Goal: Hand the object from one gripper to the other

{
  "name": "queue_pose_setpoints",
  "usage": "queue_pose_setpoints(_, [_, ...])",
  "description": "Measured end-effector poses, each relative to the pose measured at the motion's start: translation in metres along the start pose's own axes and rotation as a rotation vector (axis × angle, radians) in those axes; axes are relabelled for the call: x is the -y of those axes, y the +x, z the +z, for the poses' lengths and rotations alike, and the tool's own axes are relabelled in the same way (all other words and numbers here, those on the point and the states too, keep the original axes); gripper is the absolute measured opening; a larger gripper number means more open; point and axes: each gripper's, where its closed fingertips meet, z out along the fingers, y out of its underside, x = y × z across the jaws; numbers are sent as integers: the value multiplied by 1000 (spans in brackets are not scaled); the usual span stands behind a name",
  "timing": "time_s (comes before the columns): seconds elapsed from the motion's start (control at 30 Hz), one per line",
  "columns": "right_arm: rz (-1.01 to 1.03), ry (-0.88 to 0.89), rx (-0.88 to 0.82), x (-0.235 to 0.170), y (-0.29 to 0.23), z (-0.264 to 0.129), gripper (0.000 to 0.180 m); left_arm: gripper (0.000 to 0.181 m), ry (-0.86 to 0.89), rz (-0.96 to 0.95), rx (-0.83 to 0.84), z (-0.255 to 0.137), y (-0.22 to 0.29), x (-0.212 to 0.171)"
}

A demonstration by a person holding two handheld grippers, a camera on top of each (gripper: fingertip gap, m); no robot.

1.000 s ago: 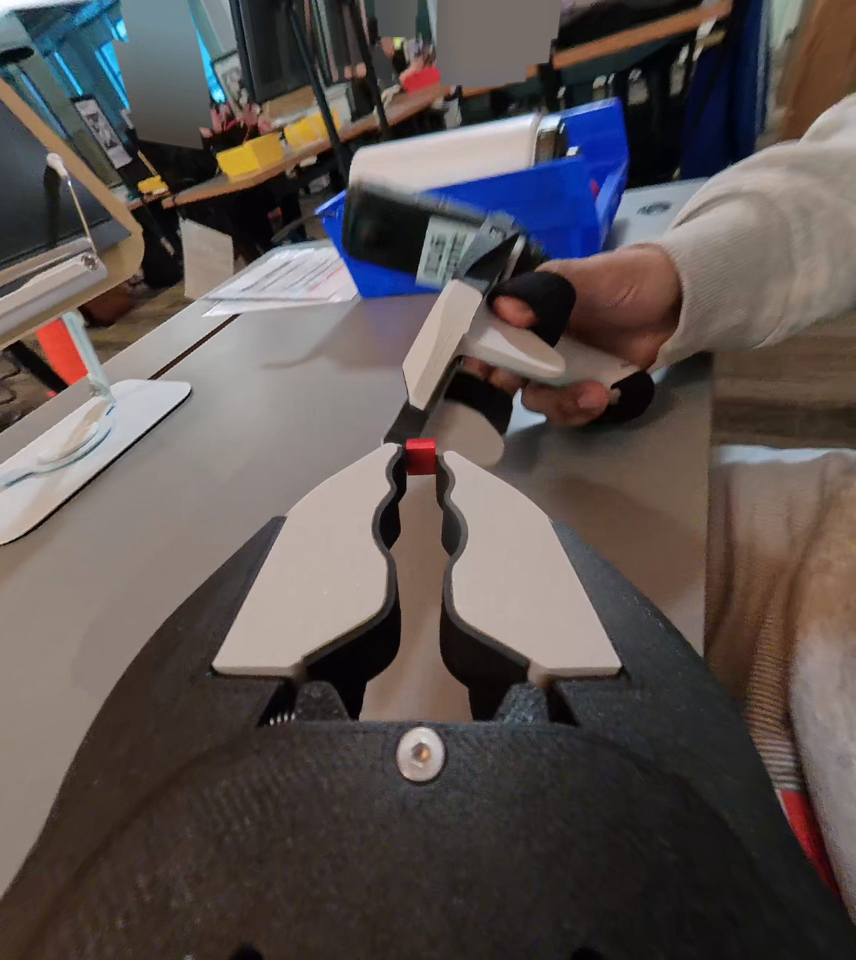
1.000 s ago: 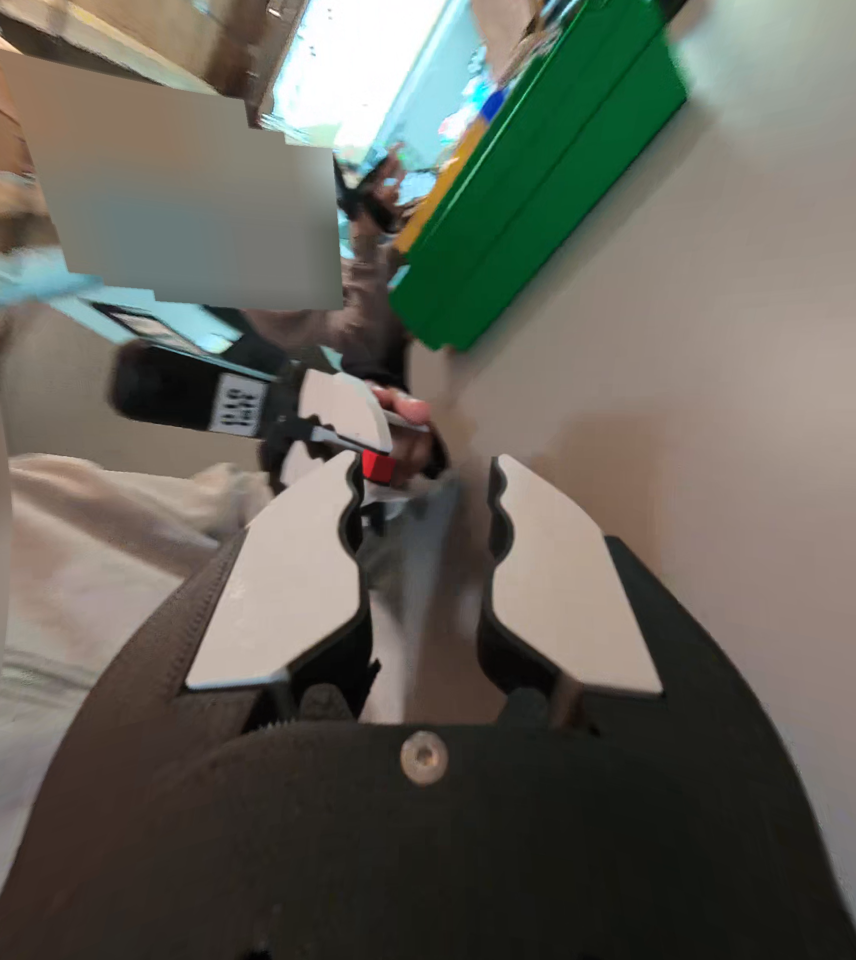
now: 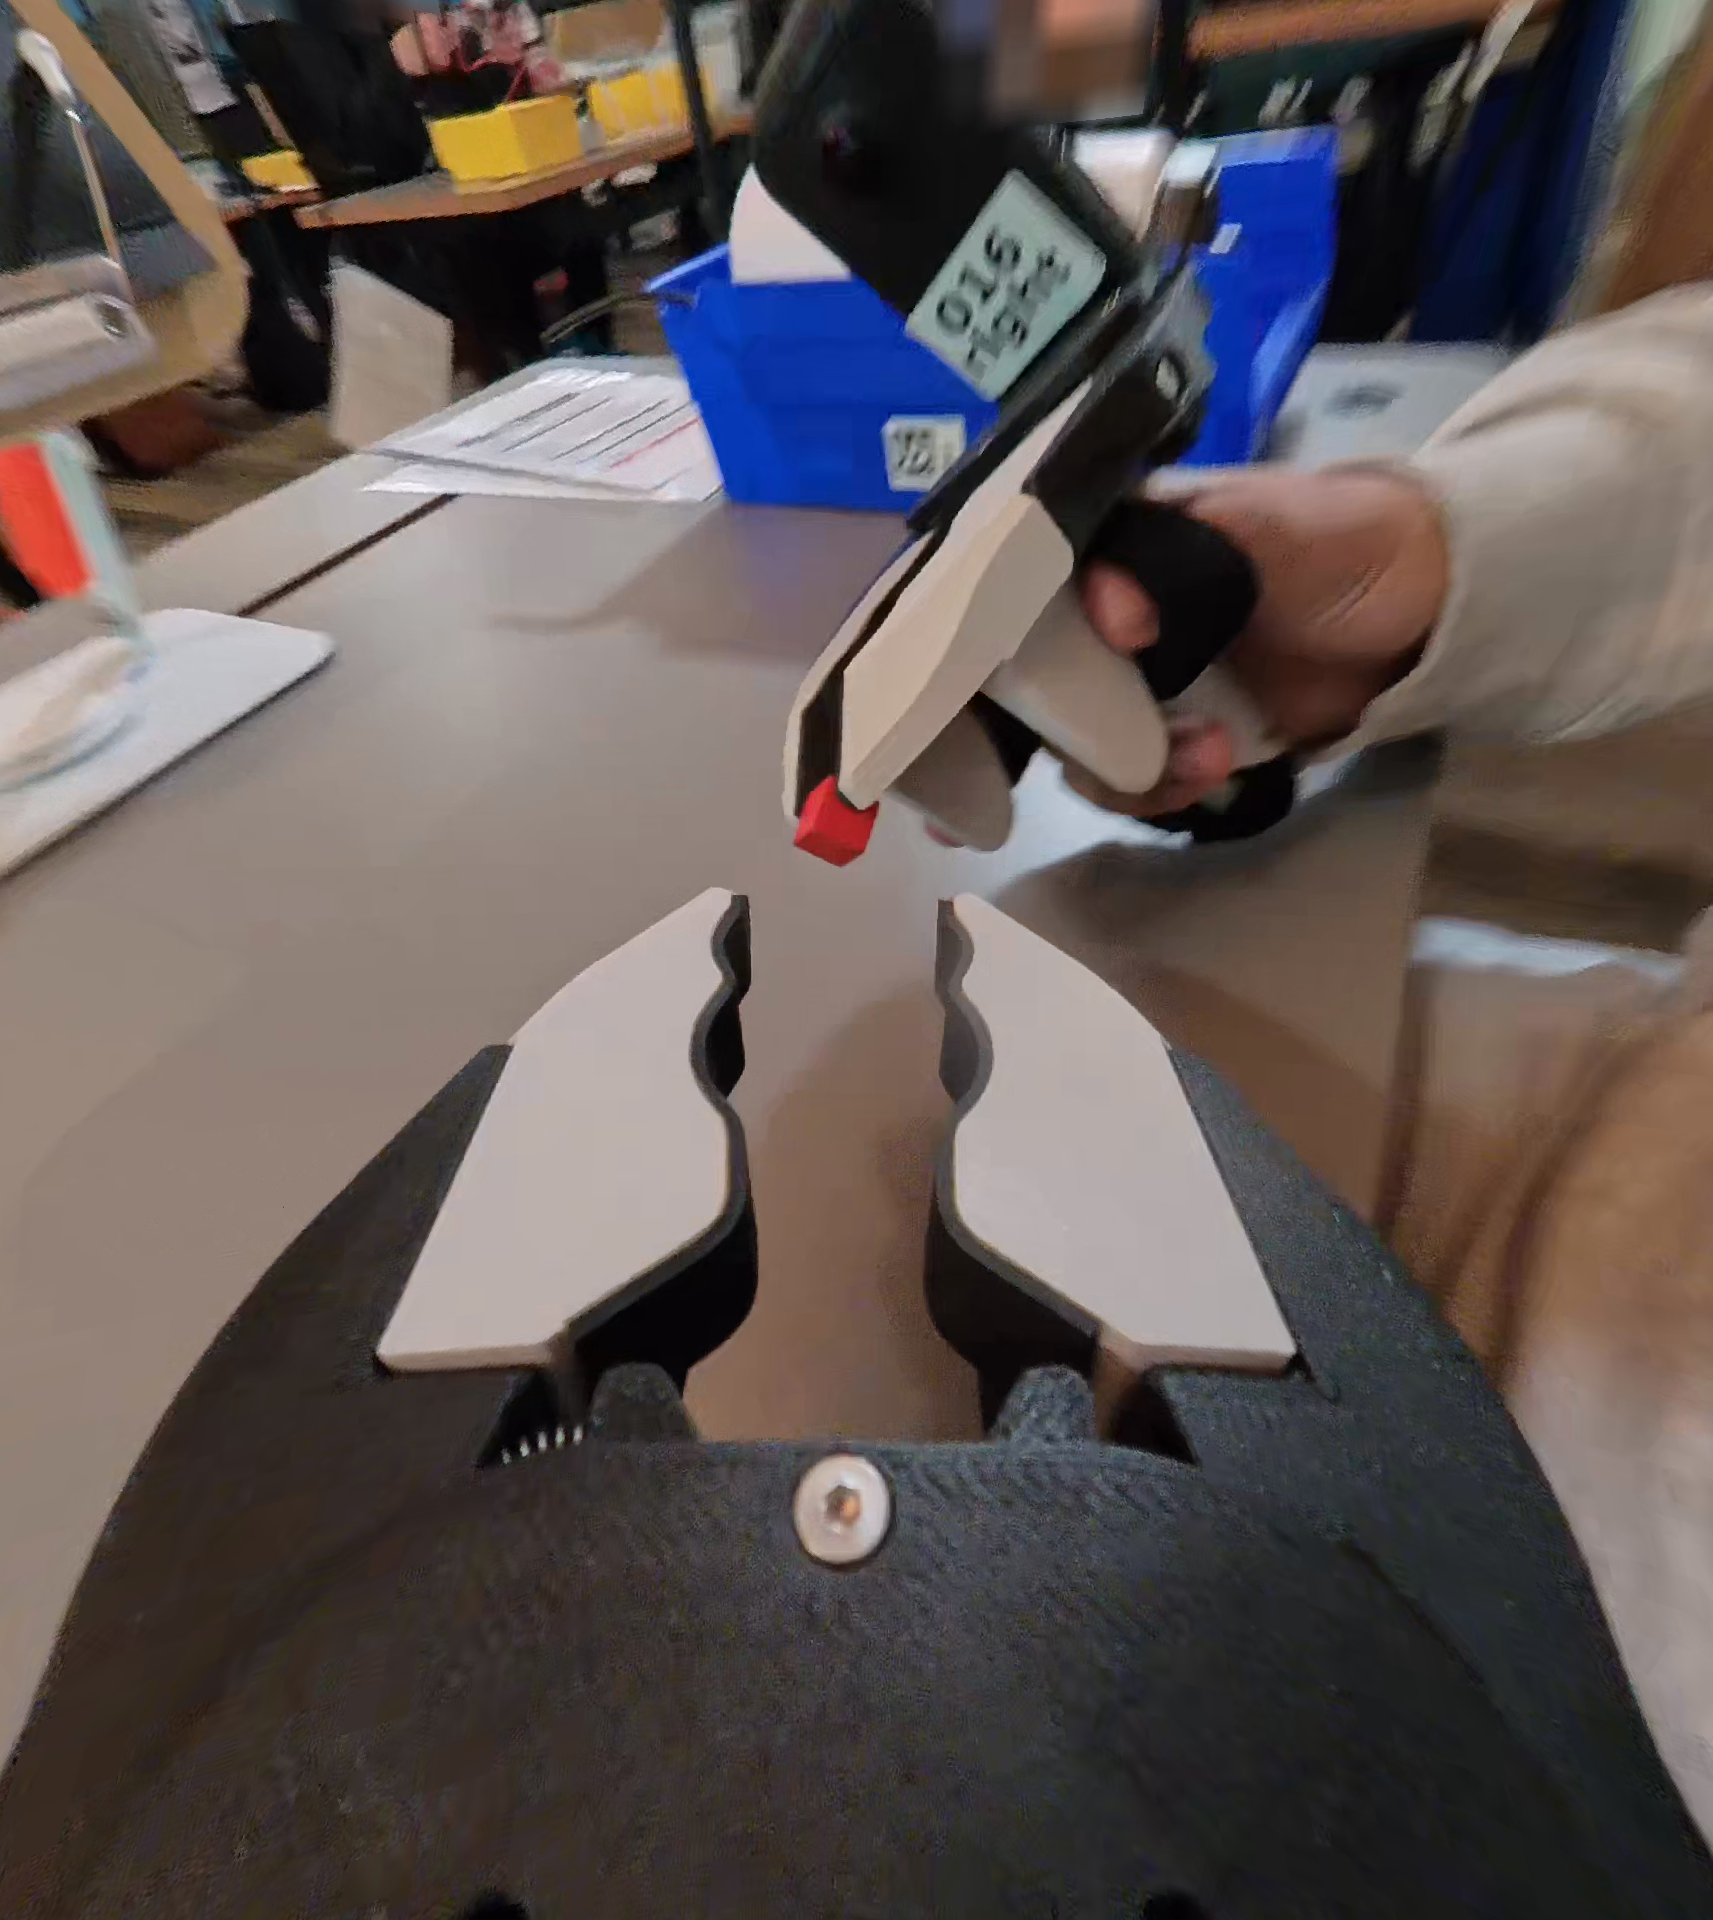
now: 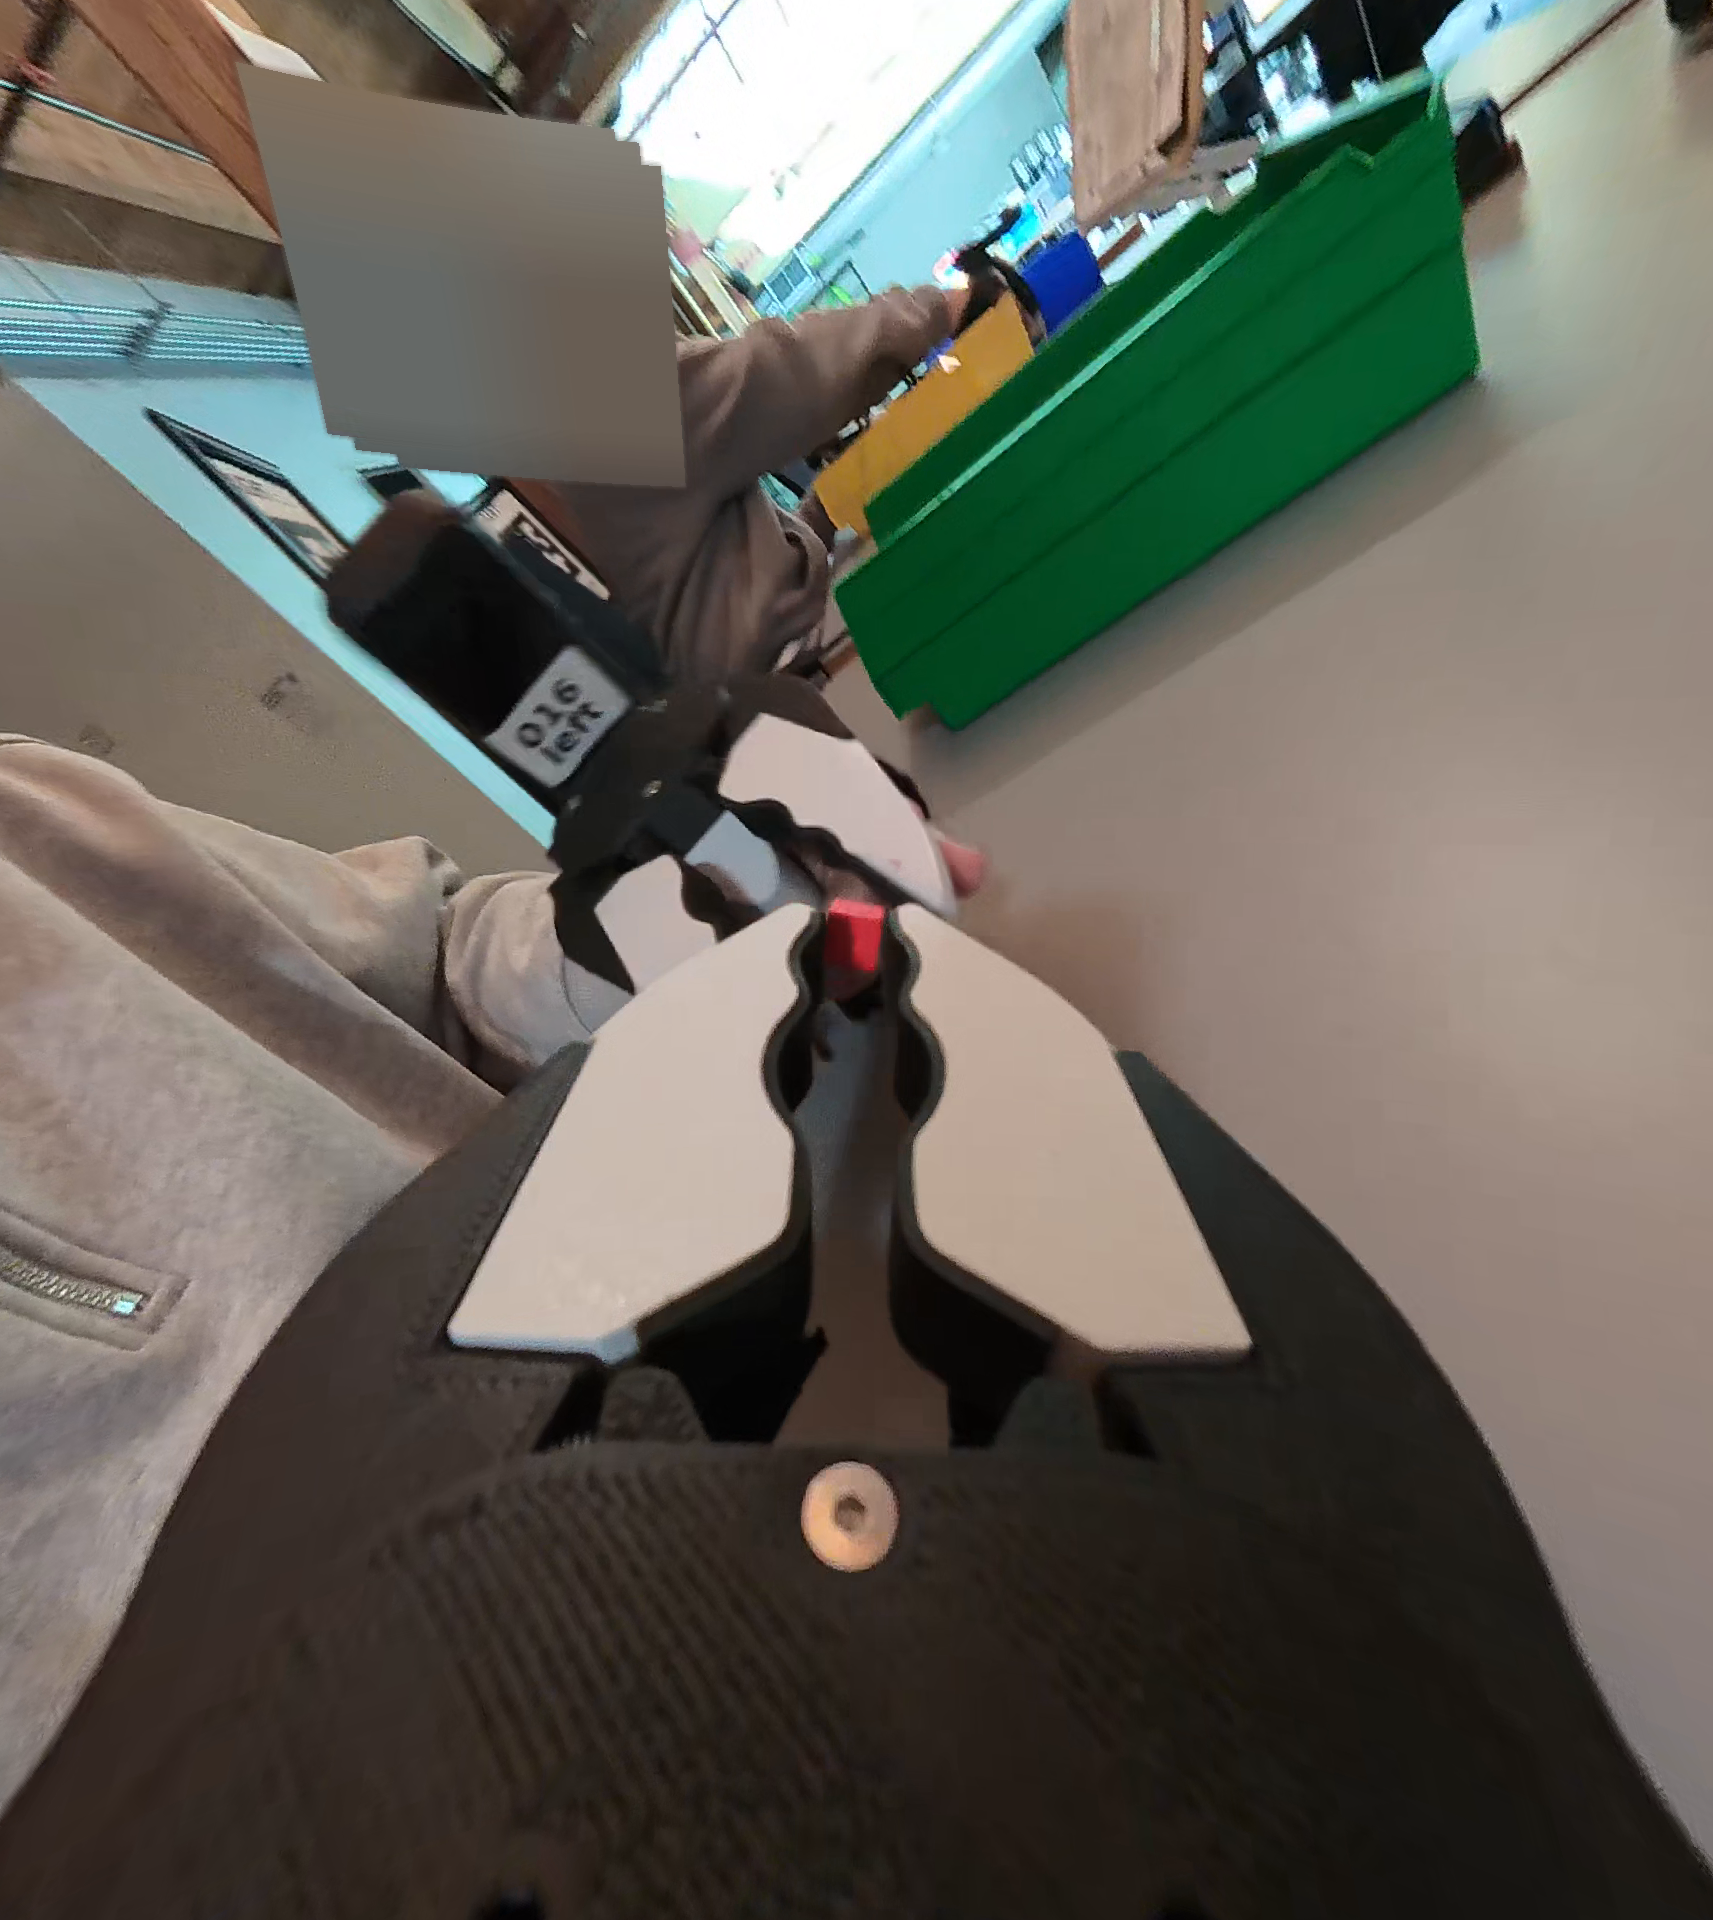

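Note:
A small red cube (image 3: 836, 821) is pinched between the tips of my right gripper (image 3: 831, 800), which a hand holds tilted down just above and beyond my left gripper (image 3: 841, 914). My left gripper is open and empty, its jaws wide apart over the grey table (image 3: 416, 779). In the right wrist view, my right gripper (image 4: 852, 925) is shut on the red cube (image 4: 854, 935). The left gripper (image 4: 862, 894) shows just behind it, its jaws apart.
A blue bin (image 3: 810, 416) and papers (image 3: 571, 436) lie at the table's far side. A white monitor stand base (image 3: 104, 707) is at the left. A green bin (image 4: 1195, 468) and a yellow bin (image 4: 935, 416) stand farther along. A person's sleeve (image 3: 1610, 499) is at the right. My left and right fingertips are right by each other.
The red cube has passed from my left gripper to my right one. The left gripper has opened; the right has shut on the cube and lifted slightly away.

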Motion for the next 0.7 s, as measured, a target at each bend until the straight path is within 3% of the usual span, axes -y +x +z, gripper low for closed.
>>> queue_pose_setpoints(0.27, [-182,75,92,12,-21,-4,10,28,250,-564,-399,-14,12,30])
queue_pose_setpoints(0.5, [-542,61,90,6,-36,-1,10,27,382,-1210,-864,-29,12,46])
queue_pose_setpoints(0.57, [-614,65,83,6,-39,-1,11,24,384,-1271,-896,-28,12,44])
queue_pose_setpoints(0.7, [-702,62,69,5,-39,-2,11,18,308,-1207,-922,-28,26,44])
